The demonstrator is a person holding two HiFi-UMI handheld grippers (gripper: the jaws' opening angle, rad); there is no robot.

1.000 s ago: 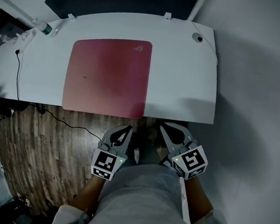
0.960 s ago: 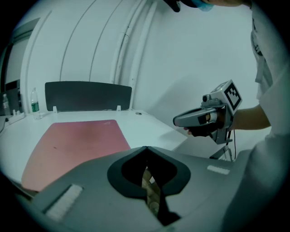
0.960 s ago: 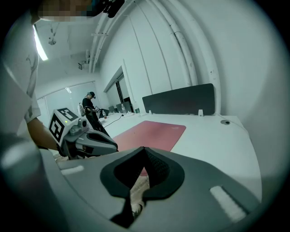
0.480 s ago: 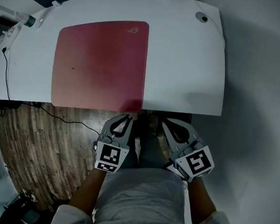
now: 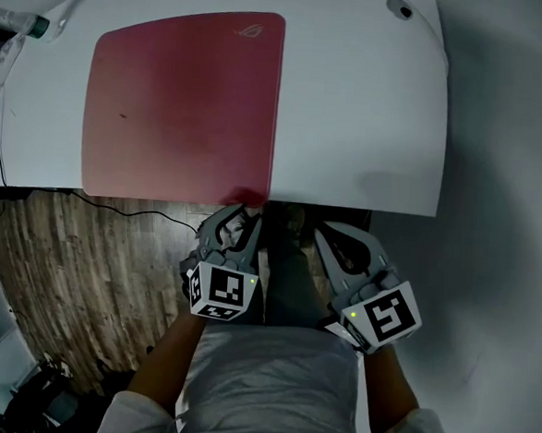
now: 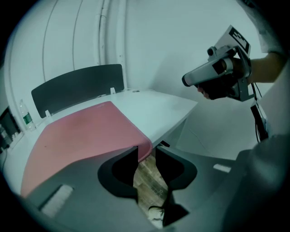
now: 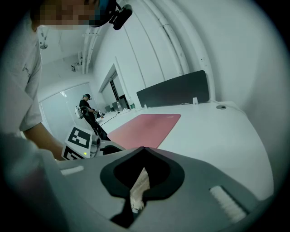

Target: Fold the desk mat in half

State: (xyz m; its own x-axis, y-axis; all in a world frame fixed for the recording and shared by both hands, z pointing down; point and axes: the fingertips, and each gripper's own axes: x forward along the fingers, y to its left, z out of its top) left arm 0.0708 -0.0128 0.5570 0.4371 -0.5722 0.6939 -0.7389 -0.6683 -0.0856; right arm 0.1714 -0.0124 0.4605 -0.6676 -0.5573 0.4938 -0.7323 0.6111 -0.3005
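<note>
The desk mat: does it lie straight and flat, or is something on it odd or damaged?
The desk mat lies flat and roughly square on the desk. Only its near right corner seems to droop slightly over the desk's front edge, and a small dark speck marks it. Nothing spilled.

A matt, smooth pink desk mat [image 5: 182,103] lies on a smooth white desk [image 5: 362,106] above wood-plank flooring [image 5: 82,272].

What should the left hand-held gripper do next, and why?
Probably ease the left hand-held gripper forward onto the near right corner of the mat. Its jaws have just been opening, nothing sits between them yet, and that corner lies just ahead at the desk edge.
</note>
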